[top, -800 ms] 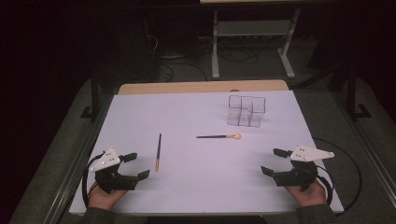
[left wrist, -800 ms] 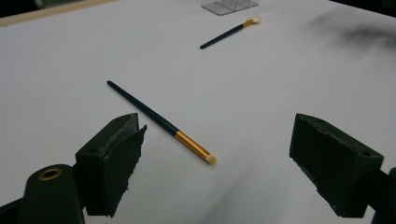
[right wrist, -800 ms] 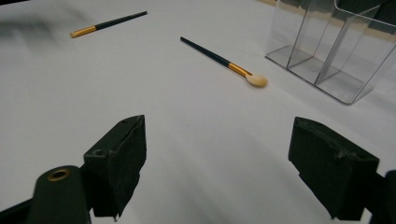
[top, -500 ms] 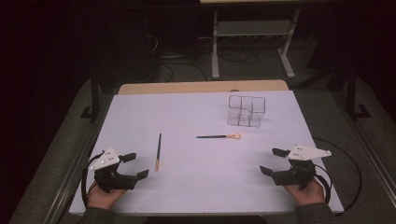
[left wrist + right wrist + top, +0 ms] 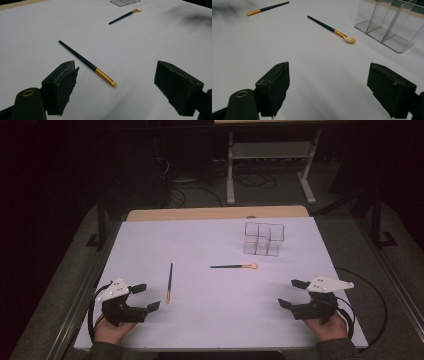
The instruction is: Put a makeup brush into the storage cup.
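Two dark-handled makeup brushes with gold ferrules lie on the white table. The thin brush (image 5: 169, 282) (image 5: 86, 64) (image 5: 267, 8) lies just right of my left gripper (image 5: 147, 296) (image 5: 116, 82), its small tip toward the front edge. The fluffy-tipped brush (image 5: 234, 266) (image 5: 125, 15) (image 5: 331, 30) lies at the table's middle, tip pointing right. A clear acrylic organizer (image 5: 263, 239) (image 5: 390, 23) with several compartments stands behind it. My right gripper (image 5: 292, 293) (image 5: 328, 87) rests near the front right corner. Both grippers are open with nothing between their jaws.
The white table (image 5: 210, 240) has a wooden strip (image 5: 215, 213) along its far edge. A metal stand (image 5: 270, 165) and cables sit on the dark floor beyond. Black cables loop beside each gripper.
Both grippers have shifted only slightly near the front edge. The brushes and organizer have not moved.
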The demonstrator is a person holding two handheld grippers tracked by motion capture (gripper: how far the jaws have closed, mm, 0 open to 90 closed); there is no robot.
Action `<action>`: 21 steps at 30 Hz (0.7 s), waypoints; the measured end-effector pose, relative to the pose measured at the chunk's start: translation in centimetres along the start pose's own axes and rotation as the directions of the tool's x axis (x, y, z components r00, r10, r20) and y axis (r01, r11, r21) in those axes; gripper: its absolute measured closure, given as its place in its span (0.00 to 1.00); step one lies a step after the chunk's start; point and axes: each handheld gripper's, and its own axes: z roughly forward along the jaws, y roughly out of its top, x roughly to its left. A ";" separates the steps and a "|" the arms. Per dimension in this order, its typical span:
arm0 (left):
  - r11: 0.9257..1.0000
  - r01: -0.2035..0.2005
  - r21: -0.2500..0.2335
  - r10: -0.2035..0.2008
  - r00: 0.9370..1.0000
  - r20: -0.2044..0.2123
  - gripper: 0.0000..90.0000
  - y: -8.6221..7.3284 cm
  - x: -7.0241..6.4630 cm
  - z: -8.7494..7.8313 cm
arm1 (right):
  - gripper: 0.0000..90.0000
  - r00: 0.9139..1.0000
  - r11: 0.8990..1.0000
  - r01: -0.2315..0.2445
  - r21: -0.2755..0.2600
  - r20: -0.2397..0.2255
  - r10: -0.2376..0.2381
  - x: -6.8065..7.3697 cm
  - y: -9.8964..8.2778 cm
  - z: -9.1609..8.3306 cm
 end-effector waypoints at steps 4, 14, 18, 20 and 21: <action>1.000 -0.002 0.010 0.002 1.000 -0.004 0.20 0.1 0.0 0.1 | 0.19 1.000 1.000 -0.002 0.004 -0.002 0.002 0.0 0.0 0.0; 1.000 0.009 0.009 -0.009 1.000 -0.002 0.21 0.5 -0.1 0.3 | 0.18 1.000 1.000 -0.011 0.006 -0.001 0.011 -0.3 0.0 0.0; 1.000 0.013 0.005 -0.013 1.000 0.003 0.21 0.6 -0.1 0.4 | 0.18 1.000 1.000 -0.006 0.007 0.001 0.006 -0.3 0.0 0.0; 1.000 0.021 0.002 -0.021 1.000 0.003 0.21 0.6 -0.1 0.5 | 0.18 1.000 1.000 -0.008 0.007 0.001 0.008 -0.3 0.0 0.0; 1.000 0.022 0.003 -0.022 1.000 0.003 0.21 0.6 -0.1 0.5 | 0.18 1.000 1.000 -0.008 0.006 0.000 0.008 -0.3 0.0 0.0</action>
